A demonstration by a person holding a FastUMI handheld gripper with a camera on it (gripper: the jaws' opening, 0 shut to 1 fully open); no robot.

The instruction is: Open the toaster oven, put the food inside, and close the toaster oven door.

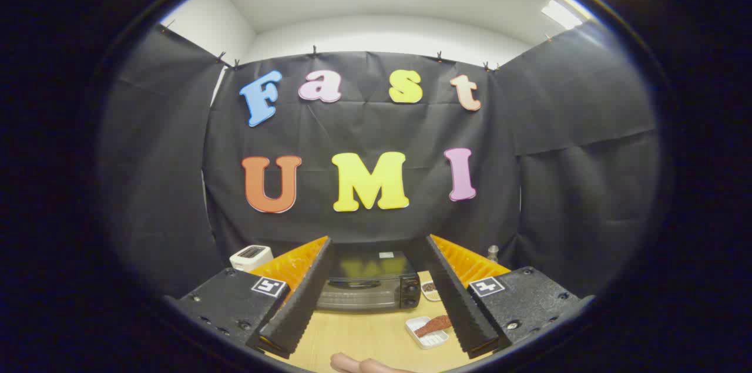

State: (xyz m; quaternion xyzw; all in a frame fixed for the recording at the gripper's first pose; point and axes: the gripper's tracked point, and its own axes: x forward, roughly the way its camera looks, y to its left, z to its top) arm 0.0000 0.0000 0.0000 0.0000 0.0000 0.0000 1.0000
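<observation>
Table (364,335) carrying the toaster oven (370,282) (door closed), seen beyond and between the spread, empty fingers of the gripper (376,244). White toaster (251,256) behind the left finger. Food (433,325) on a white tray (424,339), just inside the right finger, with bare wood ahead.

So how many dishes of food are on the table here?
2. A white tray holding a reddish food piece lies ahead of the toaster oven; a small bowl sits beside the oven, partly hidden behind the open gripper's finger.
</observation>
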